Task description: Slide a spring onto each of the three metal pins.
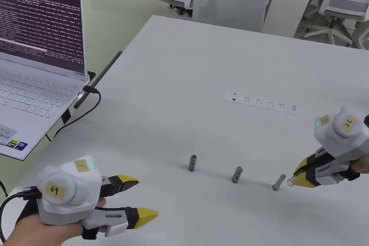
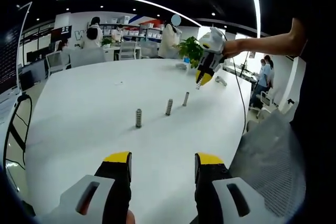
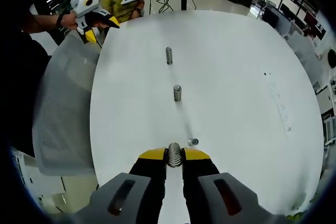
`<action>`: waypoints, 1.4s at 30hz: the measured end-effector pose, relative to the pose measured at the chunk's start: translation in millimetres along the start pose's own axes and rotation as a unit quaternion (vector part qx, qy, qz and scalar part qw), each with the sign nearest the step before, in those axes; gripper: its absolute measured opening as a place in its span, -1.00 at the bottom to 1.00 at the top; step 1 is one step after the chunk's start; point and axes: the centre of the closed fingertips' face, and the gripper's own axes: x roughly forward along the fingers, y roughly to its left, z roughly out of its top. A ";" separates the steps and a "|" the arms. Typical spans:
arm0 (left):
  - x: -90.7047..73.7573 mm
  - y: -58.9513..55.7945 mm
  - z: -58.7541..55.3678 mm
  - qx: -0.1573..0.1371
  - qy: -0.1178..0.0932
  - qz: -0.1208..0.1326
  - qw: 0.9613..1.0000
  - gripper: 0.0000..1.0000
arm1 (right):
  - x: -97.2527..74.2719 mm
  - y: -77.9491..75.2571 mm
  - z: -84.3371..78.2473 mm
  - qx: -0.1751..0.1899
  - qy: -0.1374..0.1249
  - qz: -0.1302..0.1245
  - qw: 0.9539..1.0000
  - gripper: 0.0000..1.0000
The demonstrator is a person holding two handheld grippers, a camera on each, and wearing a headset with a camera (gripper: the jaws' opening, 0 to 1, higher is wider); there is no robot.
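Beside the bare pin (image 1: pixel 279 182), the right gripper's (image 3: pixel 174 156) fingers (image 3: pixel 152 155) pinch a spring (image 3: pixel 174 154); the left gripper's (image 2: pixel 164 158) fingers (image 2: pixel 117 158) stand wide apart.

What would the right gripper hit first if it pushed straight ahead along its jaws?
Probably the bare pin, just ahead of the spring held by the right gripper. It sits slightly right of the jaw line in the right gripper view, so a near miss is possible.
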 end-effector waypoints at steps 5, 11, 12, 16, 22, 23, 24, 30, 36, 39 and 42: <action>1.2 -0.2 -0.5 -0.001 0.000 0.000 1.000 -0.15 | -0.6 -8.1 0.9 -0.009 0.011 -0.003 1.000 -0.83; -0.2 1.2 3.9 -0.001 -0.005 0.002 1.000 -0.14 | -0.1 -11.2 5.9 -0.012 0.015 -0.005 1.000 -0.83; -0.4 2.2 4.0 0.000 -0.005 0.003 1.000 -0.14 | 1.0 -11.8 5.7 -0.013 0.018 -0.005 1.000 -0.83; -1.6 5.1 5.3 -0.002 -0.005 0.005 1.000 -0.13 | 4.7 -12.5 5.9 -0.014 0.022 -0.002 1.000 -0.83; -3.4 8.2 4.9 -0.003 -0.005 0.009 1.000 -0.13 | 10.9 -13.9 5.0 -0.017 0.029 0.000 0.999 -0.83; -3.7 8.4 4.5 -0.004 -0.004 0.009 1.000 -0.12 | 11.9 -14.9 4.6 -0.019 0.030 0.001 0.999 -0.83; -4.0 8.0 4.6 -0.006 -0.004 0.009 1.000 -0.12 | 12.4 -15.2 4.5 -0.020 0.031 0.000 0.999 -0.83; -6.7 9.1 3.2 -0.010 -0.003 0.013 1.000 -0.12 | 18.6 -17.2 1.2 -0.024 0.038 0.004 0.999 -0.83; -9.6 11.4 1.8 -0.013 -0.002 0.017 1.000 -0.13 | 23.4 -17.9 -0.2 -0.024 0.041 0.007 0.999 -0.83; -10.4 11.5 1.0 -0.014 -0.001 0.019 1.000 -0.13 | 26.4 -18.5 -2.1 -0.027 0.045 0.009 0.999 -0.83; -10.8 12.3 0.6 -0.015 0.000 0.020 1.000 -0.13 | 28.4 -20.4 -3.0 -0.029 0.048 0.008 0.998 -0.83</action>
